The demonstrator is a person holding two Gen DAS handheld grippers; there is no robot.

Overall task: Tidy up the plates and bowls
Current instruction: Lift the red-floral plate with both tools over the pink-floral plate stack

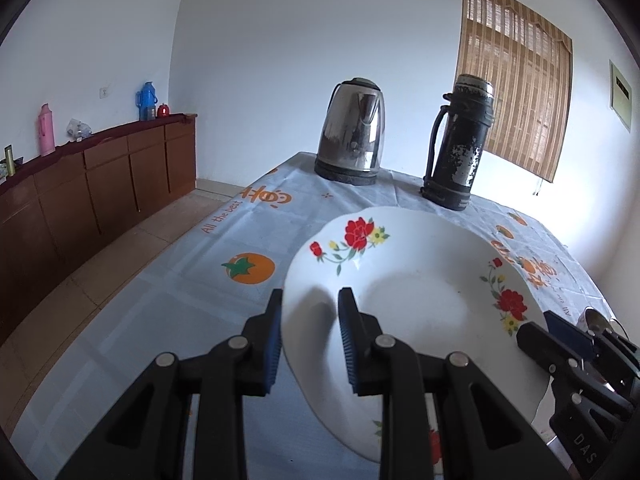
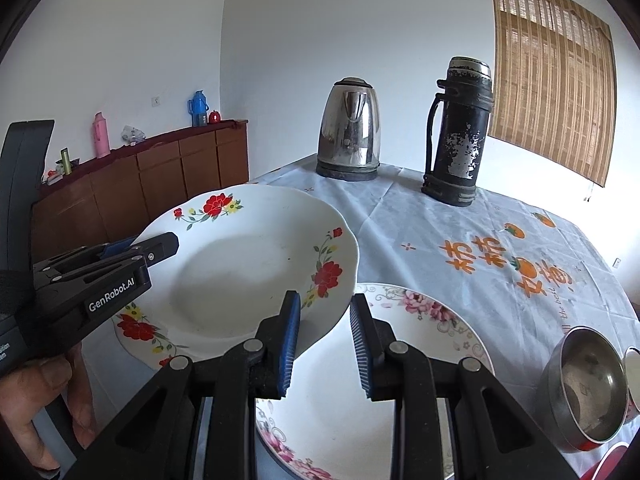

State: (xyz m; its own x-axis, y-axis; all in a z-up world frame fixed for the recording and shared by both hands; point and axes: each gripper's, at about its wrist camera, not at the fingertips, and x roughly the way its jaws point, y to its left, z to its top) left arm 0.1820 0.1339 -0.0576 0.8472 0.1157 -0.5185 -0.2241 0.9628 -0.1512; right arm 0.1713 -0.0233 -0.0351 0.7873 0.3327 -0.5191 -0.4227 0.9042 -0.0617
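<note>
A white deep plate with red flowers [image 1: 420, 280] [image 2: 256, 264] is lifted and tilted above the table. My left gripper [image 1: 310, 336] straddles its left rim with a wide gap between the pads; it also shows in the right wrist view [image 2: 160, 246]. My right gripper [image 2: 325, 340] straddles the plate's right rim, jaws also apart; it shows in the left wrist view [image 1: 560, 340]. A flat plate with pink flowers [image 2: 420, 328] lies on the table under the right gripper. A steel bowl [image 2: 584, 392] sits at the right.
An electric kettle [image 2: 350, 128] and a worn black thermos [image 2: 460, 132] stand at the table's far end. The table [image 2: 500, 216] has a pale cloth with orange prints. A brown sideboard [image 1: 100, 176] with flasks lines the left wall.
</note>
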